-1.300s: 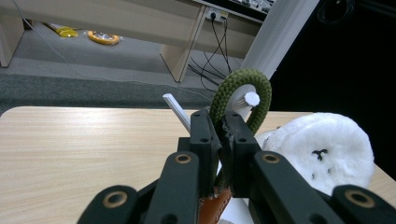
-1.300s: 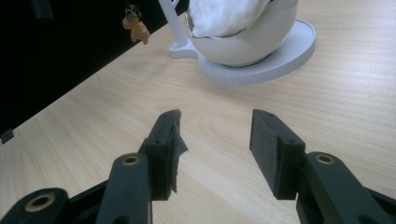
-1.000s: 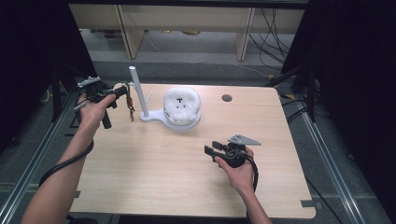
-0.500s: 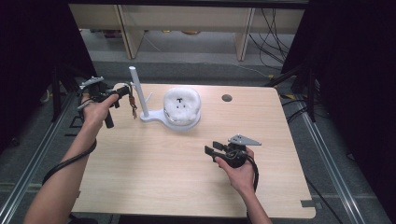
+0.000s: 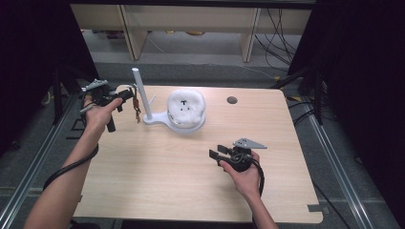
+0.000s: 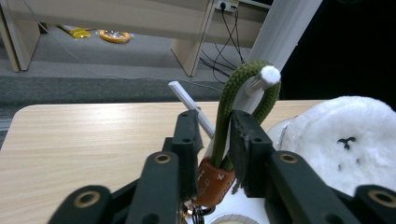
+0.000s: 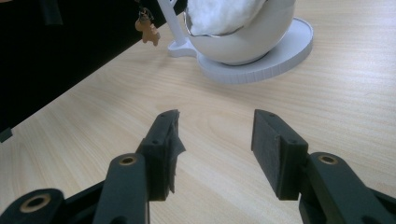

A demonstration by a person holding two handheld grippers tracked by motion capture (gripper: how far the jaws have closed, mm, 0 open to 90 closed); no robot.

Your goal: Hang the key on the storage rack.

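Step in hand: hanging the keychain. Its green cord loop (image 6: pixel 243 93) sits over the white stand's peg (image 6: pixel 267 77). My left gripper (image 6: pixel 215 140) has just been opening, cord between slack jaws. Right gripper (image 7: pixel 215 140) idles wide, empty. Next: withdraw left cleanly.

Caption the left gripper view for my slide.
Left claw just opening around green cord loop hung on white peg.

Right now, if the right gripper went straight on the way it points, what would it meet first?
Probably the round white base under the fluffy white ball; the right gripper has open jaws over bare table first. Depth is uncertain.
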